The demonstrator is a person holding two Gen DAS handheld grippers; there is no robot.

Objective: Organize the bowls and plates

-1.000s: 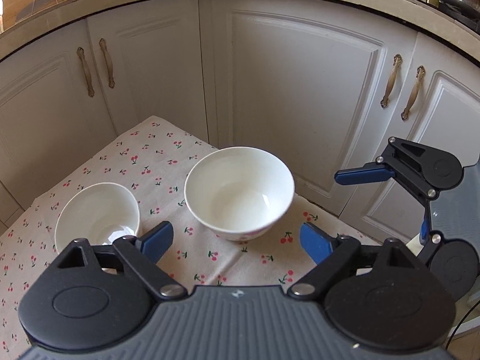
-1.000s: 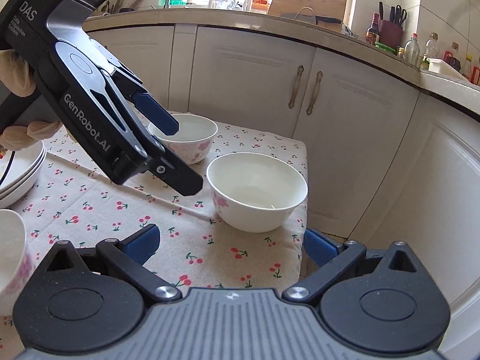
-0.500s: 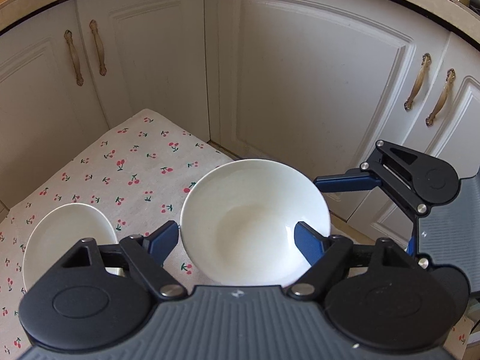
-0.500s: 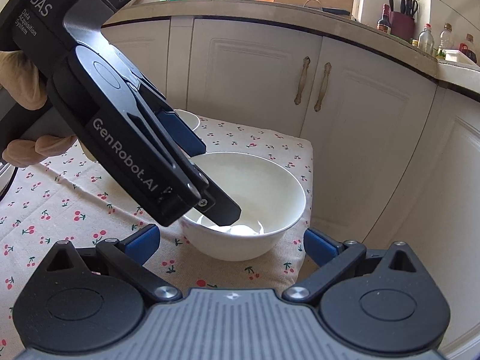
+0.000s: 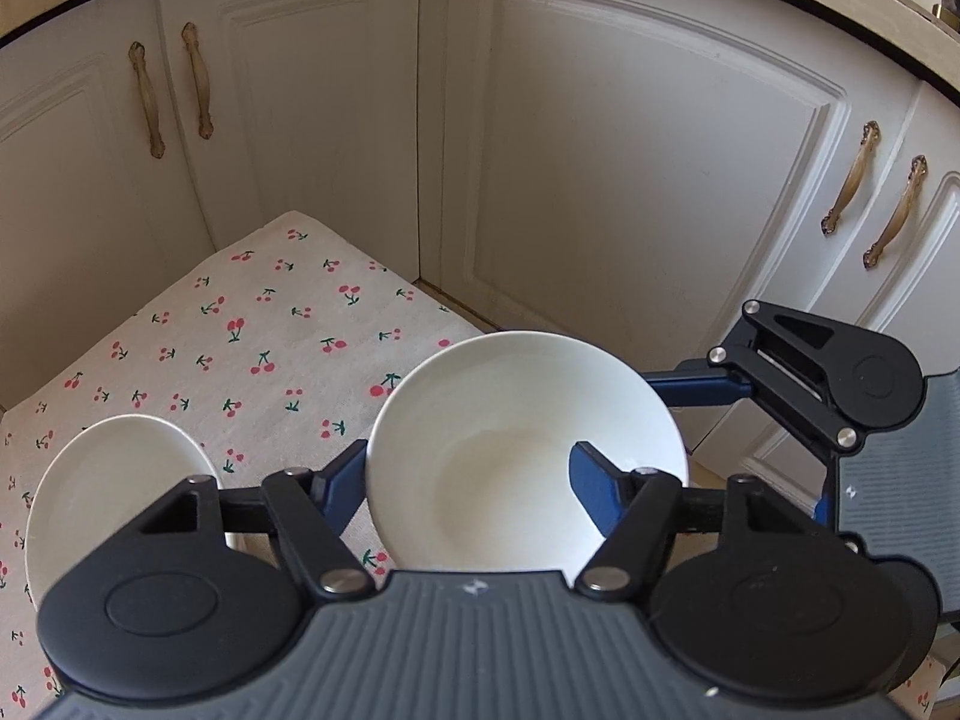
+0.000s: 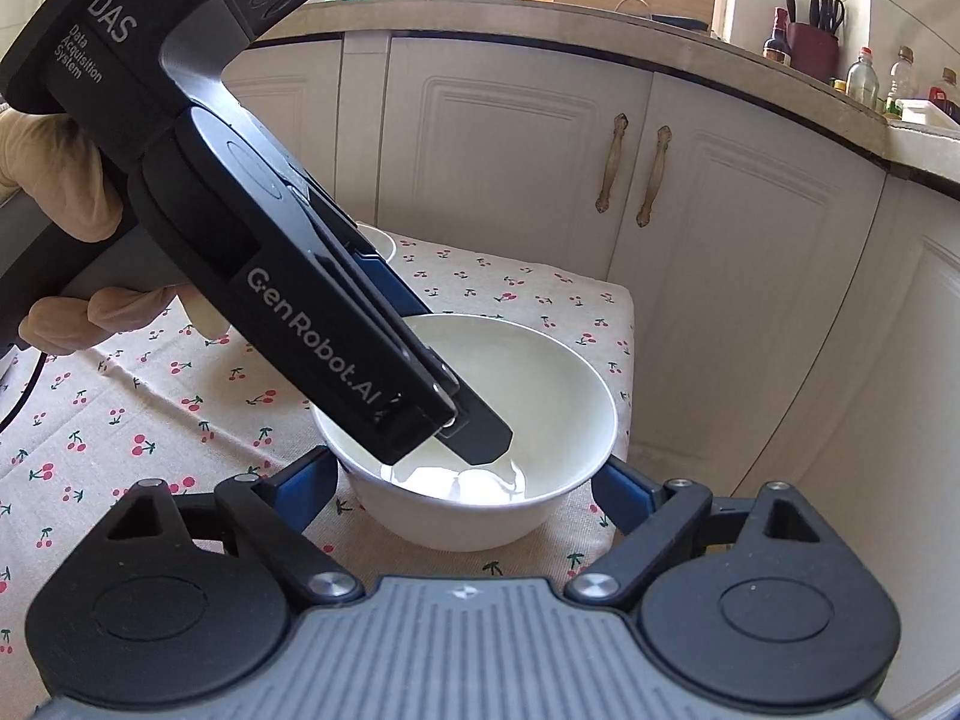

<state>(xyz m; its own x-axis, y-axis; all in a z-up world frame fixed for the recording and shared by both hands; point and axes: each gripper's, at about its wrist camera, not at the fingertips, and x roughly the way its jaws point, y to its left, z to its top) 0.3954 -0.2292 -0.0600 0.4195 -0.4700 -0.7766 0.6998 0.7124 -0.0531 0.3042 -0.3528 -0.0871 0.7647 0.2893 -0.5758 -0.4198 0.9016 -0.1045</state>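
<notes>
A white bowl point(image 5: 516, 450) stands near the corner of the cherry-print tablecloth point(image 5: 252, 348); it also shows in the right wrist view point(image 6: 540, 396). My left gripper point(image 5: 468, 480) straddles the bowl's left wall: one finger is outside it, the other inside. The jaws are still apart, and contact with the wall is unclear. My right gripper point(image 6: 465, 480) is open, its fingers on either side of the same bowl, low by its base. A second white bowl point(image 5: 114, 492) stands to the left.
White cabinet doors point(image 5: 600, 150) with brass handles stand close behind the table. The table's edge and corner point(image 6: 618, 312) lie just past the bowl. The second bowl's rim point(image 6: 378, 240) peeks out behind the left gripper. Bottles and a knife holder stand on the counter point(image 6: 810, 54).
Both grippers moved in on the near bowl. The left one dropped one finger inside it and narrowed its jaws; the right one came up around the bowl's sides.
</notes>
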